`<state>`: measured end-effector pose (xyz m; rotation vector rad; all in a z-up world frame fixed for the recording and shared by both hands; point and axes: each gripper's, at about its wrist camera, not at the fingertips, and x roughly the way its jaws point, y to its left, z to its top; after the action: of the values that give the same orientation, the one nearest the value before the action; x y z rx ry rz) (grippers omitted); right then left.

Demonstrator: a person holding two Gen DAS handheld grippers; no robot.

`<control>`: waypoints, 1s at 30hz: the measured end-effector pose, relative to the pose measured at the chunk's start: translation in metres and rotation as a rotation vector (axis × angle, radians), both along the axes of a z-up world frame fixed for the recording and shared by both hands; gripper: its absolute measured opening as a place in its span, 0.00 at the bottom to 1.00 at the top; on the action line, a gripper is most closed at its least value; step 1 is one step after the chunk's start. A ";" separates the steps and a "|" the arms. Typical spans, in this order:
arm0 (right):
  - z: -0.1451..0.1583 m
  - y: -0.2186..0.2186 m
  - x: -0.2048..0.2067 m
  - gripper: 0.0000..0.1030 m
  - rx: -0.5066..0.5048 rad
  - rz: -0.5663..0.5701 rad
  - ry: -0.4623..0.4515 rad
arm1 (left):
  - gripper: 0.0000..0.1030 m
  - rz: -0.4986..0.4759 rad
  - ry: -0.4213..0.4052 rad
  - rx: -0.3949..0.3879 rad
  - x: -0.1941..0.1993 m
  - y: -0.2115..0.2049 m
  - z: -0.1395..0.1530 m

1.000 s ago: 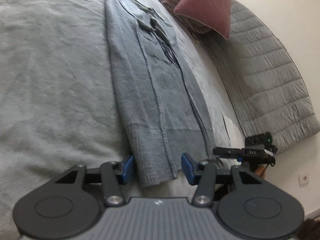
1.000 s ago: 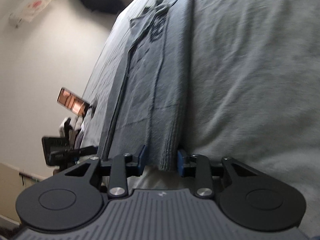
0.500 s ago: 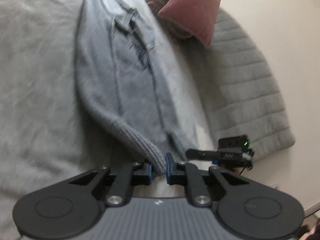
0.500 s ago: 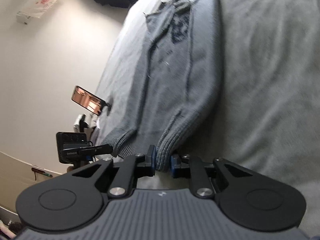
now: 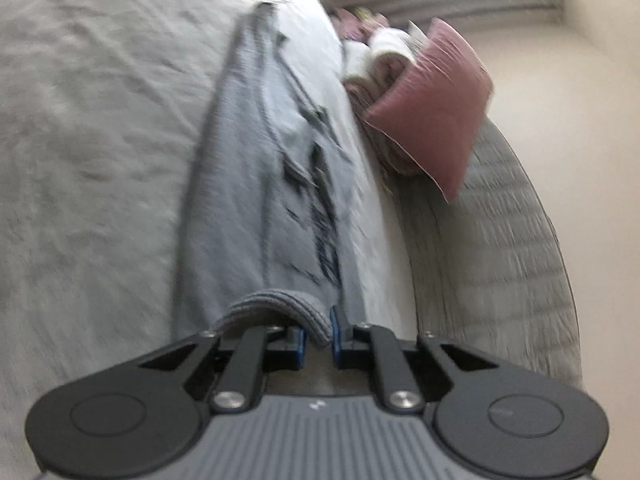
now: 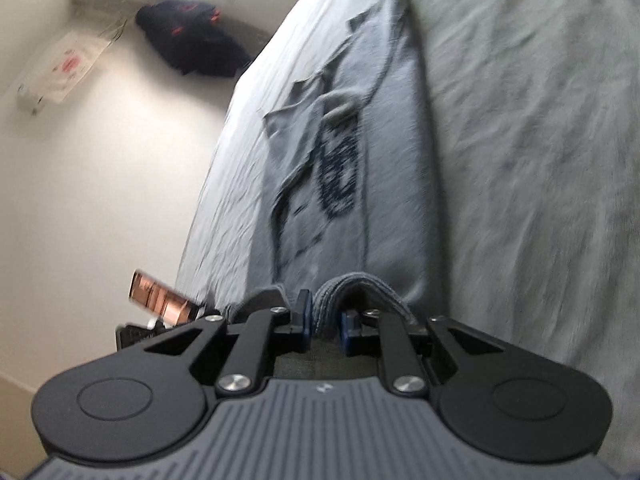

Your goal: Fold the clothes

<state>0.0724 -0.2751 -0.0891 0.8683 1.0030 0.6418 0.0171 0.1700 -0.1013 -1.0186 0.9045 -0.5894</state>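
A grey knit sweater (image 5: 256, 200) with a dark print lies lengthwise on the grey bed cover (image 5: 88, 160). My left gripper (image 5: 319, 338) is shut on its ribbed hem, which bulges up in a loop over the fingers. In the right wrist view the same sweater (image 6: 384, 168) stretches away, collar at the far end. My right gripper (image 6: 325, 324) is shut on the other corner of the ribbed hem, which humps up between the blue pads. Both hem corners are lifted off the bed and carried over the sweater's body. Both views are motion-blurred.
A pink cushion (image 5: 436, 108) and rolled towels (image 5: 384, 52) lie by the grey quilted headboard (image 5: 500, 240). In the right wrist view a dark garment (image 6: 196, 40) hangs on the white wall (image 6: 100, 180), and a copper-coloured object (image 6: 160, 294) sits by the bed's edge.
Both grippers closed on the sweater's hem corners, lifted them and moved forward over the sweater toward its collar. The hem now loops up over the fingers.
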 end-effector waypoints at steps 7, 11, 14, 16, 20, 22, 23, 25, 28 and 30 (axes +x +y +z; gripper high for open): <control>-0.004 -0.007 0.008 0.48 0.085 -0.062 -0.012 | 0.39 0.034 -0.034 -0.033 0.005 0.006 0.001; 0.011 -0.018 0.001 0.48 0.089 -0.082 -0.069 | 0.46 0.059 -0.074 -0.004 0.003 0.013 0.012; 0.018 -0.017 -0.004 0.48 0.035 -0.091 -0.121 | 0.49 0.083 -0.116 0.075 0.003 0.017 0.021; 0.023 -0.014 -0.006 0.48 -0.013 -0.092 -0.157 | 0.49 0.077 -0.140 0.136 0.003 0.017 0.026; 0.022 0.005 -0.010 0.48 -0.173 -0.076 -0.201 | 0.49 0.058 -0.150 0.207 0.004 0.017 0.026; 0.021 0.009 -0.012 0.48 -0.227 -0.075 -0.221 | 0.49 0.054 -0.148 0.228 0.004 0.018 0.026; 0.020 0.011 -0.014 0.48 -0.244 -0.070 -0.229 | 0.49 0.050 -0.148 0.235 0.005 0.016 0.026; 0.017 0.018 -0.015 0.48 -0.257 -0.054 -0.231 | 0.49 0.042 -0.151 0.254 0.004 0.013 0.026; 0.013 0.027 -0.013 0.46 -0.290 -0.018 -0.229 | 0.49 0.034 -0.154 0.283 0.003 0.010 0.026; 0.011 0.031 -0.011 0.45 -0.300 0.001 -0.226 | 0.49 0.038 -0.152 0.302 0.001 0.011 0.027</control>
<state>0.0615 -0.2437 -0.0785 0.5195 0.8677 0.5588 0.0184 0.1805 -0.0740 -0.7078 0.8086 -0.4741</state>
